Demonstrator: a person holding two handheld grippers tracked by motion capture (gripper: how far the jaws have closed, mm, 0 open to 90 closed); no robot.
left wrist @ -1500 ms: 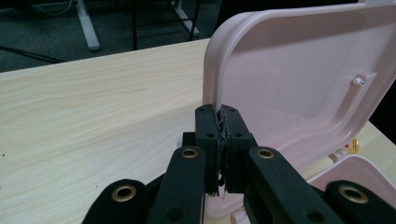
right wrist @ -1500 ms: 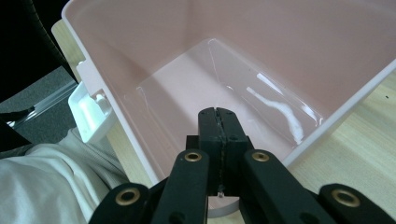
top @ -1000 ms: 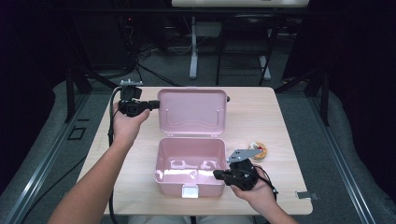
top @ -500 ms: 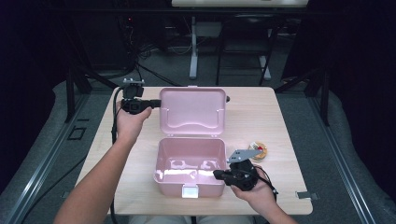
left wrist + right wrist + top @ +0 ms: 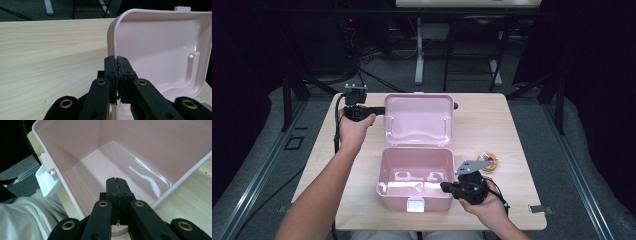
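Observation:
An open pink plastic box [image 5: 388, 172] stands in the middle of the table, with its lid [image 5: 418, 119] tilted back behind it. My left gripper [image 5: 381, 111] is shut on the lid's left edge. In the left gripper view the lid [image 5: 155, 47] has its rim running down between the closed pads of my left gripper [image 5: 117, 62]. My right gripper [image 5: 446, 187] is at the box's front right corner. In the right gripper view my right gripper [image 5: 117, 183] is shut over the box [image 5: 100, 157], pinching its rim. The box is empty inside.
A small round yellow and red object [image 5: 488, 161] lies on the wooden table [image 5: 512, 125] just right of the box. A white latch [image 5: 414, 205] hangs on the box's front wall. Dark floor, stands and cables surround the table.

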